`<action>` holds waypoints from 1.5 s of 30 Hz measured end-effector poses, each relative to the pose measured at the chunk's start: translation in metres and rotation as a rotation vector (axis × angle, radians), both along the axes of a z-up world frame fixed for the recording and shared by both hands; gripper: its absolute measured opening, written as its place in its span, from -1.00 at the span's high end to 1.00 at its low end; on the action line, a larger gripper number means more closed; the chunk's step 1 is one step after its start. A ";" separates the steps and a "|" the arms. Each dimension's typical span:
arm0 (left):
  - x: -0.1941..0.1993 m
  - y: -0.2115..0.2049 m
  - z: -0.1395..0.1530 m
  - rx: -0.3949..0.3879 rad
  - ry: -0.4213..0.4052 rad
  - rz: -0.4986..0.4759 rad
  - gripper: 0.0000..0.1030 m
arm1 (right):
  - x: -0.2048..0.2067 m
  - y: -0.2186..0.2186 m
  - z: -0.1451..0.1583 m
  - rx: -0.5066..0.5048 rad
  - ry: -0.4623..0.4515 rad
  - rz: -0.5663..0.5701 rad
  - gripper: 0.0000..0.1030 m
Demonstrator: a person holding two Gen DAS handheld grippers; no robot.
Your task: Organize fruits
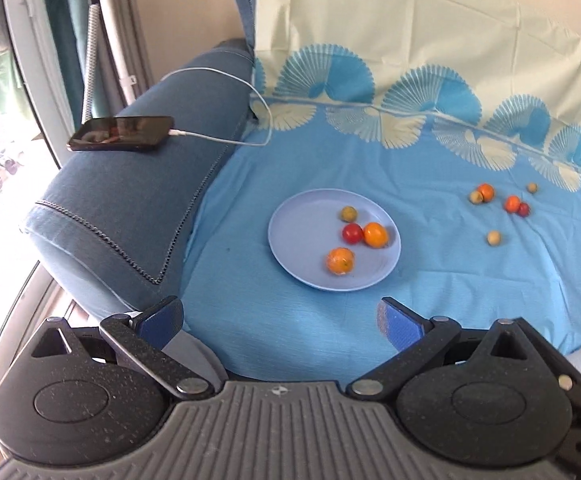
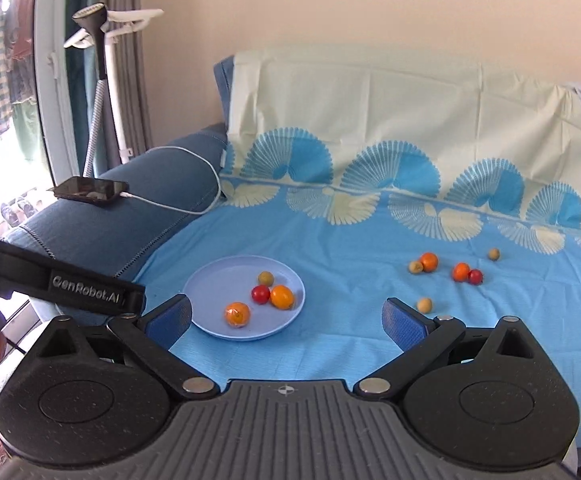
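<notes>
Plate [image 1: 290,236] on sheet [image 1: 410,300] holding four fruits, six loose fruits [image 1: 512,203] right, phone [image 1: 122,133] on armrest [image 1: 122,208] left

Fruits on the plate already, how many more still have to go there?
Done: four fruits sit on the plate. In hand: nothing; the left tool and right tool are both open and empty. Left: six loose fruits lie on the blue sheet, to the plate's right in both views.
</notes>
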State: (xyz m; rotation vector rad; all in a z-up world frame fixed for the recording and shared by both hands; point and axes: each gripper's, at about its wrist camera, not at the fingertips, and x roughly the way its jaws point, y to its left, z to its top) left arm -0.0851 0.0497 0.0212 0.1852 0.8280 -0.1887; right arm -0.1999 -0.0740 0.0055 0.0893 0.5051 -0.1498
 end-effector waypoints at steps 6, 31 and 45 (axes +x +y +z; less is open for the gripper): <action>-0.005 0.003 0.003 -0.013 -0.005 -0.006 -0.99 | -0.008 0.004 0.003 -0.009 -0.010 -0.003 -0.97; 0.034 -0.046 -0.023 0.014 0.082 -0.084 -0.99 | 0.005 -0.046 -0.021 0.060 0.017 -0.142 -0.97; 0.117 -0.191 -0.060 0.036 0.096 -0.241 -0.99 | 0.046 -0.170 -0.061 0.061 0.040 -0.414 -0.97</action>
